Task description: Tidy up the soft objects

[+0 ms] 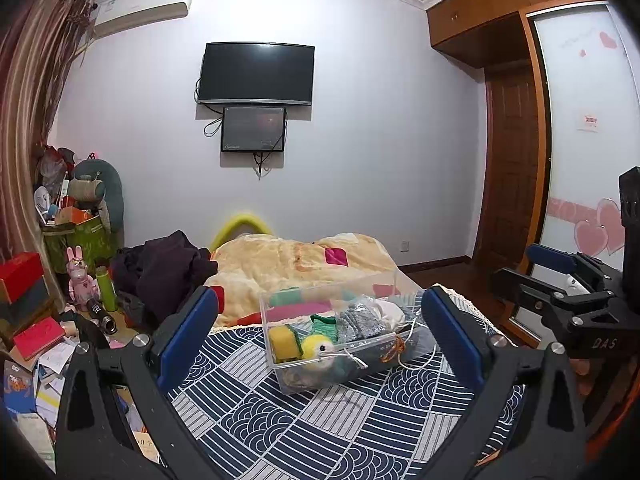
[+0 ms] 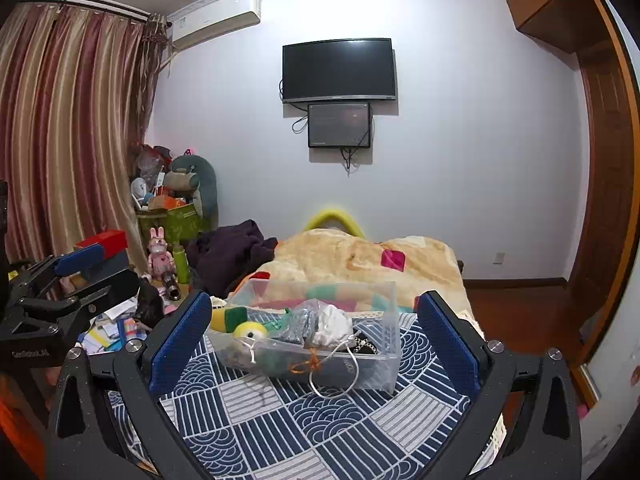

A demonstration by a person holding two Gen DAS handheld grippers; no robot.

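Note:
A clear plastic box [image 1: 280, 376] [image 2: 384, 372] stands on the blue patterned bedspread [image 1: 320, 428] [image 2: 320, 420]. Inside lie a yellow and green plush toy [image 1: 316, 346] [image 2: 250, 329], a yellow sponge [image 1: 282, 342], a grey knit piece [image 1: 356, 320], a white cloth [image 1: 390, 312] [image 2: 334, 320] and a clear drawstring bag [image 2: 304, 322], with white cords hanging over the rim. My left gripper [image 1: 320, 332] is open and empty, held just short of the box. My right gripper [image 2: 314, 332] is open and empty, also in front of the box. The right gripper shows at the right edge of the left view [image 1: 560, 280].
A beige blanket [image 1: 288, 264] [image 2: 352, 252] covers the far bed. Dark clothes [image 1: 164, 268] [image 2: 232, 248] lie at its left. A cluttered side table with books, a pink rabbit figure [image 1: 80, 276] and a green bottle [image 1: 106, 288] stands left. A wardrobe [image 1: 516, 152] stands right.

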